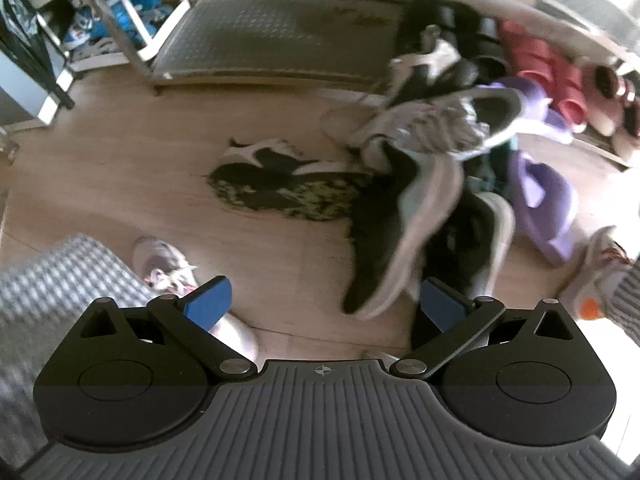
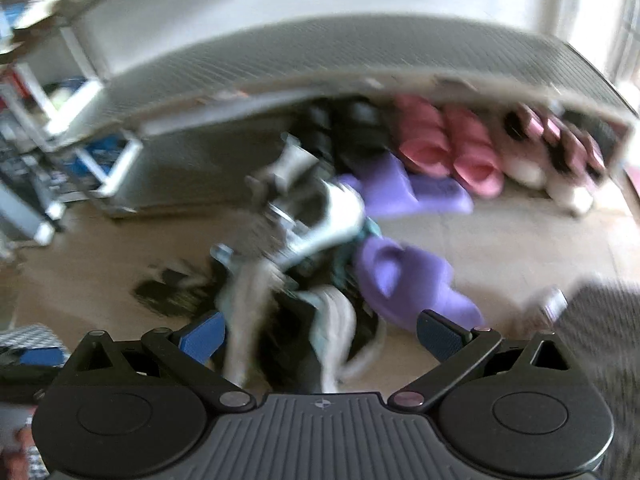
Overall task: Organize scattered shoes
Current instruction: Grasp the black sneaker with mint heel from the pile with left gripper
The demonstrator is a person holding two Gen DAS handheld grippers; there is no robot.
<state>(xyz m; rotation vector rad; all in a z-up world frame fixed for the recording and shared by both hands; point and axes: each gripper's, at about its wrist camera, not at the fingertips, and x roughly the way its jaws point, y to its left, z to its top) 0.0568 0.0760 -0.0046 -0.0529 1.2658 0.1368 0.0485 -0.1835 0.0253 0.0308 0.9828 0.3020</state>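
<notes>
Shoes (image 1: 404,184) heaped on floor (image 1: 120,184) beside metal rack (image 1: 264,40), purple slipper (image 2: 408,280) alongside

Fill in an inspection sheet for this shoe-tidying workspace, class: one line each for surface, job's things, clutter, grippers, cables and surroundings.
Surface: wooden floor, bare patches around the heap.
Job's things: shoe pile heaped on the floor; purple slippers beside it; pink slippers already on the low rack shelf.
Clutter: checked cloth at lower left.
Grippers: left gripper open, holding nothing; right gripper open, holding nothing.
Cables: nothing seen.
Surroundings: metal shelving with blue items; picture blurred.
</notes>
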